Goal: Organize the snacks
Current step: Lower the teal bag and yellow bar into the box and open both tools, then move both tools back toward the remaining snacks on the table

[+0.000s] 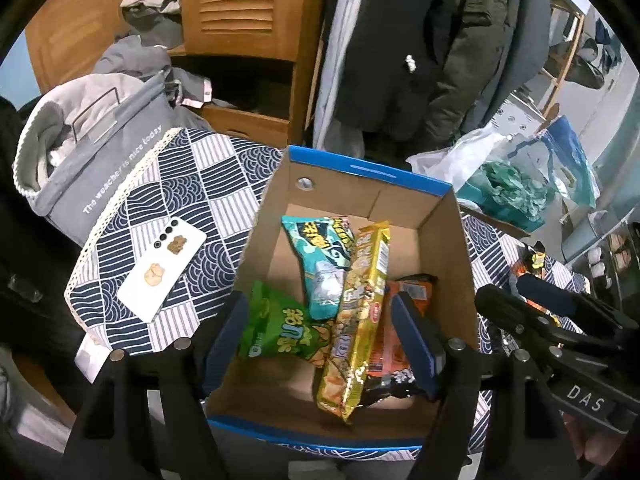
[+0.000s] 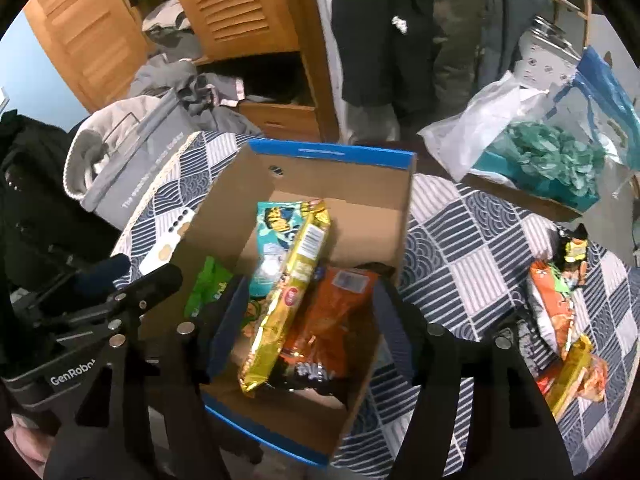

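Both tongs apart over the box (image 1: 404, 194); yellow packet (image 1: 358, 316) lies lengthwise (front-to-back).

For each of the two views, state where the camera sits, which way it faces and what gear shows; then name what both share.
Left wrist: on the left gripper, facing down into the box; right gripper at right.
Right wrist: on the right gripper, facing down over the box; left gripper at left.
Shared: box, yellow pack, phone.
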Action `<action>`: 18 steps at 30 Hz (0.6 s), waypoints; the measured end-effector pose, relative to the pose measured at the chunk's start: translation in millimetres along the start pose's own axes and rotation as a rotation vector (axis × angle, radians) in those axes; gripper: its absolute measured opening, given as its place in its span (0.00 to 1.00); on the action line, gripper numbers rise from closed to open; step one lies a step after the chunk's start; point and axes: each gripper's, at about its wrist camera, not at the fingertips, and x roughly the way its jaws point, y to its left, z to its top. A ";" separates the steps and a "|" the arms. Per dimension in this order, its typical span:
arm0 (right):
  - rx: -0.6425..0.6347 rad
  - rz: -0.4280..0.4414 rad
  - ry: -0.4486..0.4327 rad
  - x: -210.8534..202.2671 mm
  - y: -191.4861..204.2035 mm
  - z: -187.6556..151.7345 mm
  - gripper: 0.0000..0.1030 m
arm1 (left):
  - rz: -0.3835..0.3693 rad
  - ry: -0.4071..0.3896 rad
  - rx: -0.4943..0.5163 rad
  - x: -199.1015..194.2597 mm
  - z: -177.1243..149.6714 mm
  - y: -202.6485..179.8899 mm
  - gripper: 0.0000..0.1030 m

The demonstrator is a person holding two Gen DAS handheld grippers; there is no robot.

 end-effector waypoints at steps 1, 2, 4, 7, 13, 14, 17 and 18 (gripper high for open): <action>0.002 -0.006 -0.004 -2.1 -1.6 -0.9 0.66 | -0.003 -0.001 0.008 -0.6 -0.4 -3.4 0.73; 0.004 -0.011 -0.008 -4.4 -3.8 -1.8 0.66 | -0.004 0.000 0.015 -1.1 -0.8 -6.6 0.73; 0.011 -0.019 -0.013 -8.3 -8.6 -3.4 0.66 | -0.011 -0.001 0.034 -2.3 -1.3 -14.6 0.73; 0.024 -0.026 -0.019 -14.5 -17.7 -6.9 0.66 | -0.019 -0.005 0.054 -3.4 -0.8 -25.4 0.73; 0.049 -0.064 -0.032 -27.8 -40.2 -16.6 0.66 | -0.046 0.001 0.081 -3.0 0.8 -48.6 0.73; 0.055 -0.073 -0.033 -29.9 -45.1 -18.8 0.66 | -0.050 -0.001 0.090 -3.1 0.1 -53.1 0.73; 0.081 -0.093 -0.029 -34.7 -61.5 -25.7 0.66 | -0.054 0.008 0.124 -1.4 -2.4 -70.2 0.73; 0.090 -0.098 -0.028 -36.1 -66.6 -27.9 0.66 | -0.061 0.011 0.134 -0.8 -3.4 -75.4 0.73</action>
